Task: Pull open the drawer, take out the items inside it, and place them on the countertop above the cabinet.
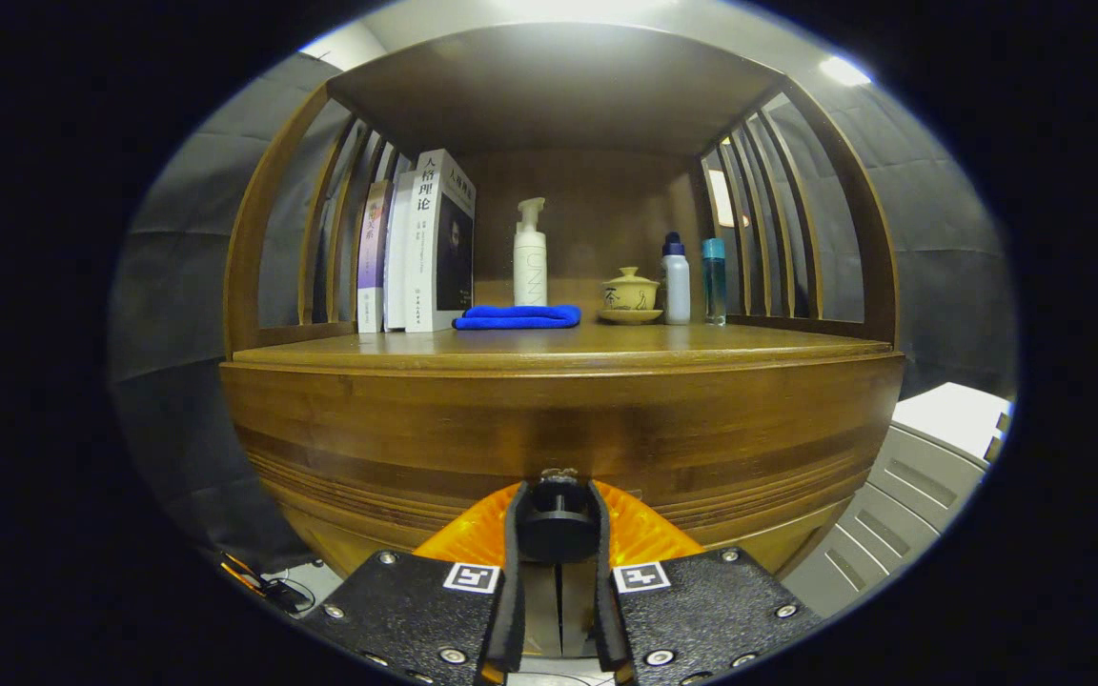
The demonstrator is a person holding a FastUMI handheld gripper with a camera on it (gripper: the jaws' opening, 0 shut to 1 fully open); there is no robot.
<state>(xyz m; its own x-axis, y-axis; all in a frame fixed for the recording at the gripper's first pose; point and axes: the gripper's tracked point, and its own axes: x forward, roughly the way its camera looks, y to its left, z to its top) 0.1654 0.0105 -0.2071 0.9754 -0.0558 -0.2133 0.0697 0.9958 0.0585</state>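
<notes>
While our gripper has both fingers pressed on the dark round knob of the drawer, we should pull straight back, level and slow, so the knob does not slip out. Its front is banded brown wood, curved, still closed, just under the countertop. We cannot see what lies inside.

Gripper: black textured plates, silver screws, two square markers.
</notes>
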